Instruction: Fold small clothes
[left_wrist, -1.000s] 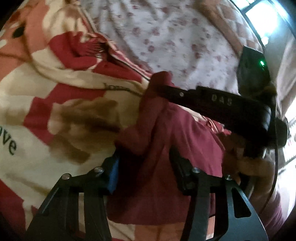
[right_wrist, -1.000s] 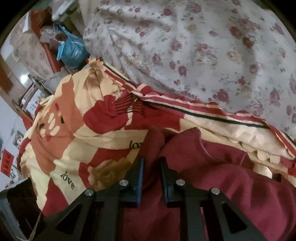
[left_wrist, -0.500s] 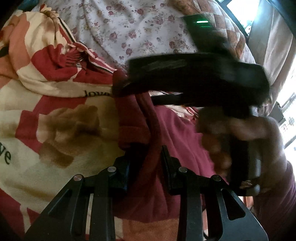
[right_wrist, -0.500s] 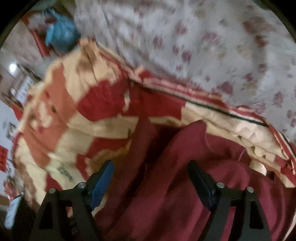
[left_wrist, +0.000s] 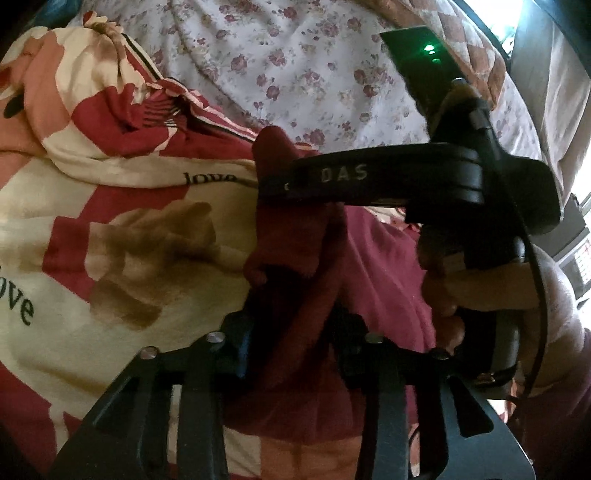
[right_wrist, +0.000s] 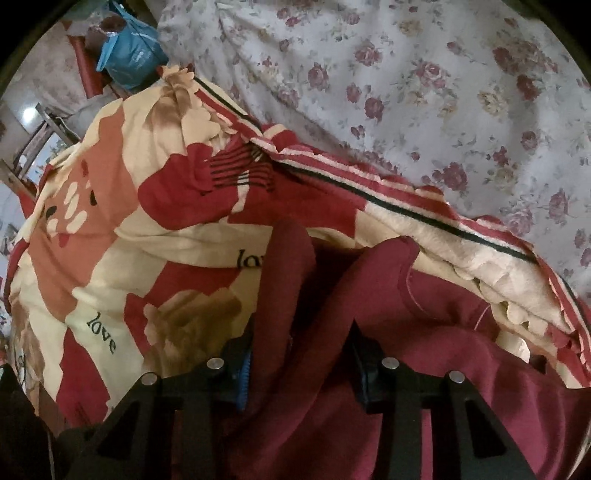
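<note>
Both tongs point steeply down at the maroon garment (right_wrist: 424, 350) bunched on the patterned quilt (right_wrist: 110, 229): left tongs (left_wrist: 291, 347) opening, right tongs (right_wrist: 299, 365) closing, each with maroon folds between its fingers.

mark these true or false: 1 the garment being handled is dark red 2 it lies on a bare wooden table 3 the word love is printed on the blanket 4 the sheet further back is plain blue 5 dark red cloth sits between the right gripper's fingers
1. True. The garment is dark red.
2. False. It lies on a red and cream patterned blanket, not on wood.
3. True. "love" shows on the blanket in both views.
4. False. The sheet is pale with small red flowers.
5. True. Folds of the garment run up between the fingers of the right gripper, whose jaws are closing.
</note>
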